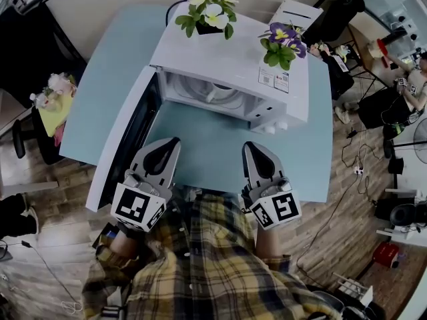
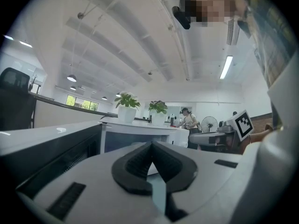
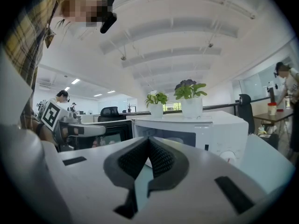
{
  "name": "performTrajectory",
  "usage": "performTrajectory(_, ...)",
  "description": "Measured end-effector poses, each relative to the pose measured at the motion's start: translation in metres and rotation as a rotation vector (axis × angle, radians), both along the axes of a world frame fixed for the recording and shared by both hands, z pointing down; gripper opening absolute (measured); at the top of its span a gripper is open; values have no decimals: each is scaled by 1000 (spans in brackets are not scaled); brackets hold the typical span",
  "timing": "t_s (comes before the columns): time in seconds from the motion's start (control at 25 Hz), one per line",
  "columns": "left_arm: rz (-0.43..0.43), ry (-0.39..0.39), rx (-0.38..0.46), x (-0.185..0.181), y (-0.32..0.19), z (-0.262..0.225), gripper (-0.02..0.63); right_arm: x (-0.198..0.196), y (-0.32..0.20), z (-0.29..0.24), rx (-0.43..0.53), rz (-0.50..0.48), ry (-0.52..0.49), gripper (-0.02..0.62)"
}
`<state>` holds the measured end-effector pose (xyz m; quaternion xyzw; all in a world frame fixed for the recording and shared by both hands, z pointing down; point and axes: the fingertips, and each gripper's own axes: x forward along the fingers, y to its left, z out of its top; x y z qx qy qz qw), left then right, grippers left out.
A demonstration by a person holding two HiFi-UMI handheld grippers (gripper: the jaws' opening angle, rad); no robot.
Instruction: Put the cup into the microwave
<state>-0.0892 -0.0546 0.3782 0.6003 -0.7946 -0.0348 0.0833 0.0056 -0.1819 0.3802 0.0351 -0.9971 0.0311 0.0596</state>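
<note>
The white microwave (image 1: 233, 65) stands on a light-blue table (image 1: 200, 155) with its door (image 1: 123, 145) swung open to the left. Inside the cavity sits a white rounded shape (image 1: 220, 93) that may be the cup; I cannot make it out clearly. My left gripper (image 1: 170, 142) rests at the table's near edge, in front of the open door, shut and empty. My right gripper (image 1: 252, 147) lies beside it to the right, also shut with nothing in it. In the left gripper view the pads (image 2: 140, 162) meet at their tips, and the right gripper view shows its pads (image 3: 161, 160) closed the same way.
Two potted plants (image 1: 207, 12) (image 1: 283, 42) stand on top of the microwave. An office chair (image 1: 27, 135) and a small yellow stand with flowers (image 1: 53, 95) are left of the table. People work at desks (image 1: 410, 79) at the far right. Cables lie on the wooden floor (image 1: 353, 172).
</note>
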Motion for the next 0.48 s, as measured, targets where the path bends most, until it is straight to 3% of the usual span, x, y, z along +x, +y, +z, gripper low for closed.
performTrajectory(0.48,87,-31,21,4,-2,-12,-8,1,1,2,3,-5,5,2)
